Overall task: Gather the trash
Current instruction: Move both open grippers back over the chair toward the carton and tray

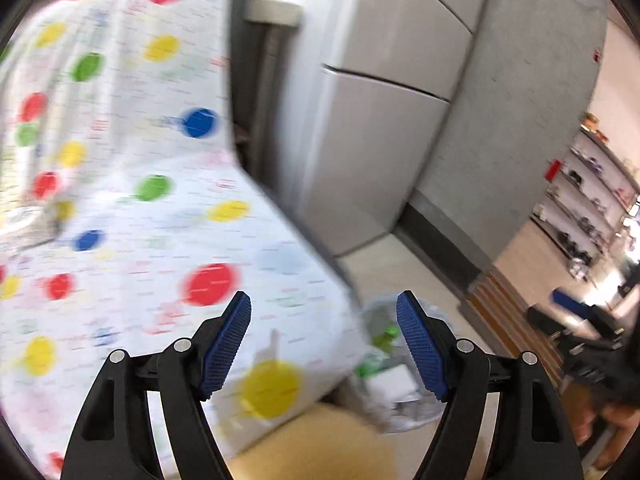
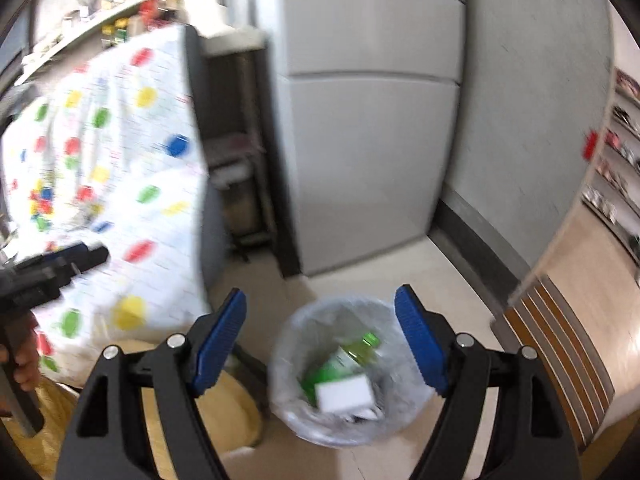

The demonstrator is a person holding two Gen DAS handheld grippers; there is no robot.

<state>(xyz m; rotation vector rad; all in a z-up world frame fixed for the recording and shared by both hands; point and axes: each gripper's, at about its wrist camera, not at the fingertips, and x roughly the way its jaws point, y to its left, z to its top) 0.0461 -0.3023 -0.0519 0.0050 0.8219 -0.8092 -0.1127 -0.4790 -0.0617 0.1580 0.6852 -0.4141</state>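
A round bin lined with a clear bag (image 2: 298, 318) stands on the pale floor. Inside lie a green bottle (image 2: 366, 346) and a white box (image 2: 346, 394). My right gripper (image 2: 320, 344) hangs open above the bin, nothing between its blue pads. In the left wrist view my left gripper (image 1: 324, 346) is open too, empty, over the corner of the table with the dotted cloth (image 1: 132, 208). The bin (image 1: 380, 312) shows beyond that corner, below and to the right. The other gripper (image 1: 576, 308) appears at the right edge, held by a hand.
A grey fridge (image 2: 372, 128) stands behind the bin, beside a grey wall. A tan stool (image 2: 224, 404) sits left of the bin, under the table edge. A wooden shelf unit (image 2: 560, 340) stands to the right. Small colourful bits (image 2: 42, 204) lie on the cloth.
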